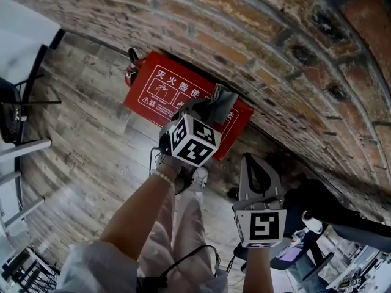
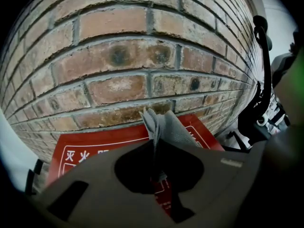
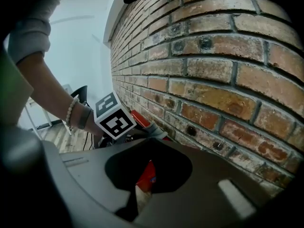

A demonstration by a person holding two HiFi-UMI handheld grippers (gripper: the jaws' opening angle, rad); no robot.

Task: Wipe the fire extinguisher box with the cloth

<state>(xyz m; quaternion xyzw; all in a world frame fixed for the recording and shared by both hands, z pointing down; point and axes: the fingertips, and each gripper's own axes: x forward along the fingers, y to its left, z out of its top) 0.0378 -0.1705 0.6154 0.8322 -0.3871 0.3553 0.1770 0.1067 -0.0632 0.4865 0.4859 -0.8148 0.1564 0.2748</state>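
Observation:
A red fire extinguisher box (image 1: 160, 93) with white print stands on the floor against the brick wall (image 1: 293, 54). My left gripper (image 1: 211, 112) is over the box's right top part, shut on a folded grey cloth (image 1: 221, 99) that sticks up from its jaws. In the left gripper view the cloth (image 2: 167, 126) rises in front of the box (image 2: 90, 151) and the bricks. My right gripper (image 1: 253, 162) hangs to the right of the box, off it, jaws together and empty. The right gripper view shows the box (image 3: 147, 175) through the jaw hole and the cloth (image 3: 156, 130) beyond.
A red extinguisher top (image 1: 131, 66) pokes out at the box's left end. Black chair and table legs (image 1: 24, 105) stand at the left. A black chair base (image 1: 324, 215) and cluttered items sit at the lower right. The person's shoes (image 1: 183, 177) are on the wooden floor (image 1: 91, 157).

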